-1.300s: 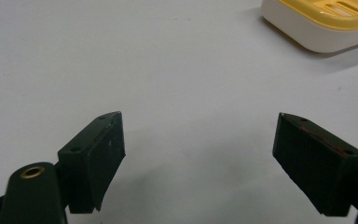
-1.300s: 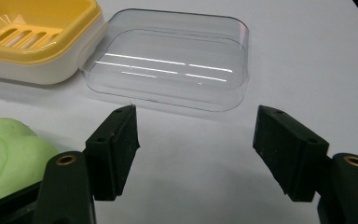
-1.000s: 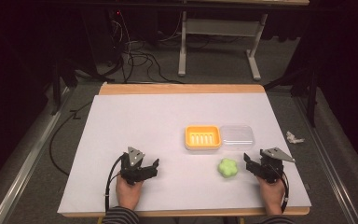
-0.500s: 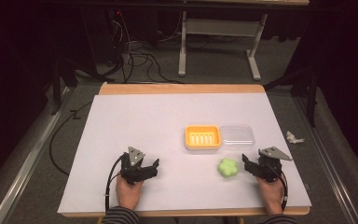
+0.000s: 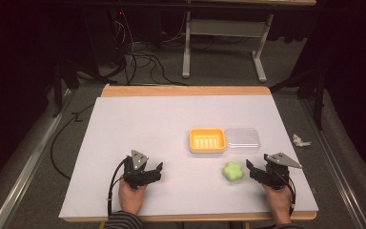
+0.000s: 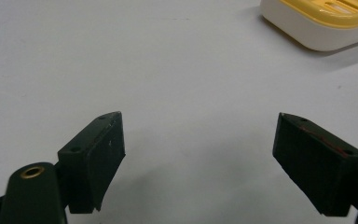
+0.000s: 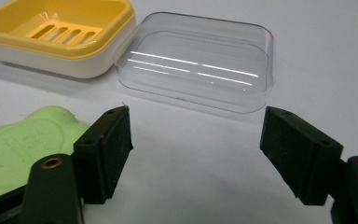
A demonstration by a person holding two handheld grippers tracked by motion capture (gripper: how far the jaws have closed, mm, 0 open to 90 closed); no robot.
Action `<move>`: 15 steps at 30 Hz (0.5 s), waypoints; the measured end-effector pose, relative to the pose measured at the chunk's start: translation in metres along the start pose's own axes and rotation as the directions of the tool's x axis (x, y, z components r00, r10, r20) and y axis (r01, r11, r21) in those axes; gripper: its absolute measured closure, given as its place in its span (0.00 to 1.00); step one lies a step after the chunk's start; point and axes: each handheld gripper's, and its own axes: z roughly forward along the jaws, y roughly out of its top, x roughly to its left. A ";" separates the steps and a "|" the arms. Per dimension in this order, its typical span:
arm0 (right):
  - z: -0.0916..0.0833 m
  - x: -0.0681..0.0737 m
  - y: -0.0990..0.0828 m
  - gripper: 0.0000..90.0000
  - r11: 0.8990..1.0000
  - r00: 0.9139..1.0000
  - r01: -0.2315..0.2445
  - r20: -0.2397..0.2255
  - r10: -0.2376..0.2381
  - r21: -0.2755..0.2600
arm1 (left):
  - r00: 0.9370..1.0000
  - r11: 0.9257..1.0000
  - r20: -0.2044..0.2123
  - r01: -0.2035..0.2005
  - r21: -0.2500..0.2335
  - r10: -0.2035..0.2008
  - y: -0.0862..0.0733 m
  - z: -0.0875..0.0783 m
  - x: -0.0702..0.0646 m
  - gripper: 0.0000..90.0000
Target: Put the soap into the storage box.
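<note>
Two hands come in over the near edge of the white surface in the high view, each holding a pair of tongs low over it. Wide bare room lies across the far half and the whole left side. A yellow soap dish sits right of centre, its slotted tray empty, and a clear lid lies open side up, touching the dish's right side, also empty. A green soap bar lies near the dish on the near side, apart from it. The left tongs point right and forward, well apart from everything, with the left hand near the front edge. The right tongs point left, just beside the soap, with the right hand close to the near right corner.

From the left gripper view, the left tongs stand wide open over bare white, and a corner of the soap dish shows far off at the upper right.

From the right gripper view, the right tongs are spread wide and hold nothing. The soap bar lies beside the left jaw, outside the gap. Beyond them, the lid and the dish touch.
</note>
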 end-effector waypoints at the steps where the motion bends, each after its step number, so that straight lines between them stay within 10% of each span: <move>1: -0.001 0.000 0.000 0.27 1.000 1.000 -0.003 0.000 0.003 -0.001 | 1.000 1.000 0.000 0.000 0.000 0.000 0.000 0.000 0.000 0.19; 15: -0.014 0.005 -0.001 0.18 0.995 0.995 -0.091 -0.053 0.089 -0.039 | 1.000 1.000 0.000 -0.007 0.003 0.007 -0.001 0.000 -0.001 0.19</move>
